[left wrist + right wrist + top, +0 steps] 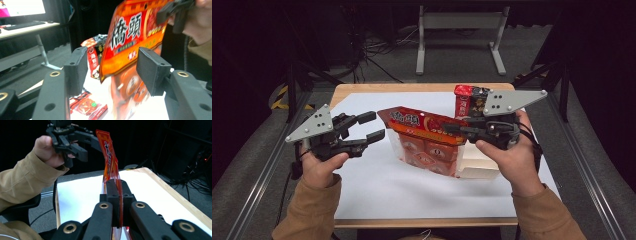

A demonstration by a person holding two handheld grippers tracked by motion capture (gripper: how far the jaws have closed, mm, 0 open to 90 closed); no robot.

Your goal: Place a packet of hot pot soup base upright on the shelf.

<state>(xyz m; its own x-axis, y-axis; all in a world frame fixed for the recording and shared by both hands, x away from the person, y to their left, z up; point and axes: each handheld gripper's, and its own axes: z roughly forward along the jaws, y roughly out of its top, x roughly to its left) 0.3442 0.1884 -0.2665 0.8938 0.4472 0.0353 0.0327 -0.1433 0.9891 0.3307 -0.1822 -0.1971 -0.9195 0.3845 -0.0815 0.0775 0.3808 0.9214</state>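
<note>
In the high view, nearest the camera, two tan sleeves come up from the bottom edge; the left hand carries the left gripper, its jaws spread with nothing between them, just short of the left end of a red-orange snack bag with large Chinese characters; the bag hangs above the white-covered tabletop, pinched at its right end by the right gripper, whose jaws are pressed together on the top seam; behind it stands a smaller red-and-black packet, and a pale cardboard box lies under the right hand. In the left gripper view the two black jaws rise closest to the lens, parted, and the snack bag hangs beyond them, apart from both pads; the red-and-black packet stands behind, and small red sachets lie on the tabletop below; the right gripper grips the bag's upper corner. In the right gripper view the jaws stand closed on the bag's thin edge, which rises upright between them; farther off the left gripper stands open beside the bag's far end.
</note>
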